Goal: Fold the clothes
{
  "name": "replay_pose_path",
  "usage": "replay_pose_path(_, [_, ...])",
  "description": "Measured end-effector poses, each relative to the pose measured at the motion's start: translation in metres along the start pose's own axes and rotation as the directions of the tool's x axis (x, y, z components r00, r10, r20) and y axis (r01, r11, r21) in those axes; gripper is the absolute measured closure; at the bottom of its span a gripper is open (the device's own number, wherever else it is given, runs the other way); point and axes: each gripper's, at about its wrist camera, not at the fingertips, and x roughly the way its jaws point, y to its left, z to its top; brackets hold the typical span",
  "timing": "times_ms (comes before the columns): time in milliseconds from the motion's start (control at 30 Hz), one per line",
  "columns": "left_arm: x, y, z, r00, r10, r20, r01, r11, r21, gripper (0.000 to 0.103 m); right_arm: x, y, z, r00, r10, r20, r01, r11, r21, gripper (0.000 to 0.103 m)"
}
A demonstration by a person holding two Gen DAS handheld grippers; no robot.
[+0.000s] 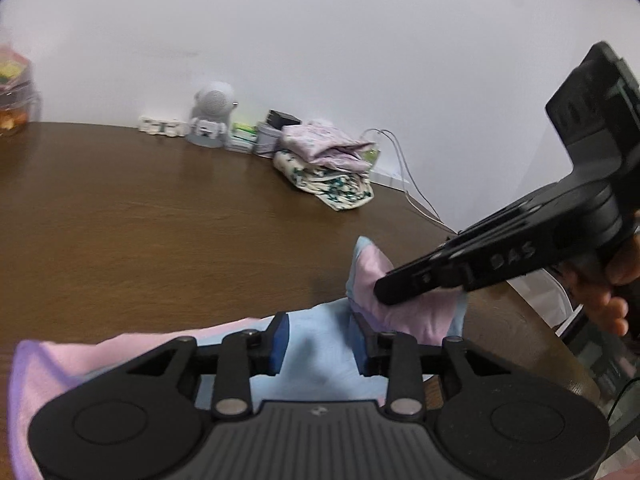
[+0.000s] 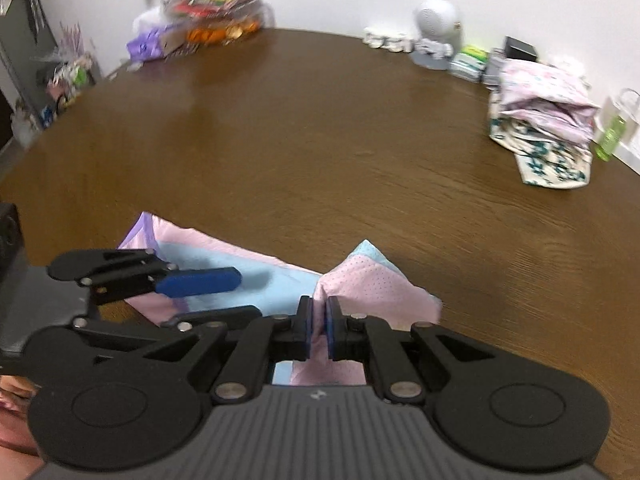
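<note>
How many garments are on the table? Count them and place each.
3: the pink-and-blue garment at the near edge; a lilac one stacked on a floral one by the far wall. More may be hidden.

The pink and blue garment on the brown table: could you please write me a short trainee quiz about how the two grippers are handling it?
1. True or false: the right gripper is shut on a raised corner of the pink and blue garment.
2. The left gripper is: A) shut on the garment, B) open above its blue part, C) out of view.
3. What lies at the far right of the brown table, near the wall?

Key
1. True.
2. B.
3. A pile of folded clothes, a lilac piece on top of a cream piece with a green print.
</note>
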Motion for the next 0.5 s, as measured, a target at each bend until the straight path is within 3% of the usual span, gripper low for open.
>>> replay_pose_path(300, [-0.023,0.024,-0.006,0.998,0.052,0.029,-0.051,0.998,-0.045,0.065,0.037,0.032,0.001,0.999,0.045,-0.02,-0.045,0.999,-0.016,0.097])
replay_pose_path(400, [-0.023,0.027,-0.009,0.998,0.064,0.019,-0.063,0.996,-0.059,0.063,0.039,0.023,-0.003,0.994,0.108,0.014,-0.108,0.993,0.045,0.097])
replay_pose_path(500, [-0.026,0.027,-0.011,0.997,0.072,0.014,-0.071,0.995,-0.069,0.057,0.038,0.009,-0.008,0.982,0.179,0.061,-0.185,0.976,0.118,0.088])
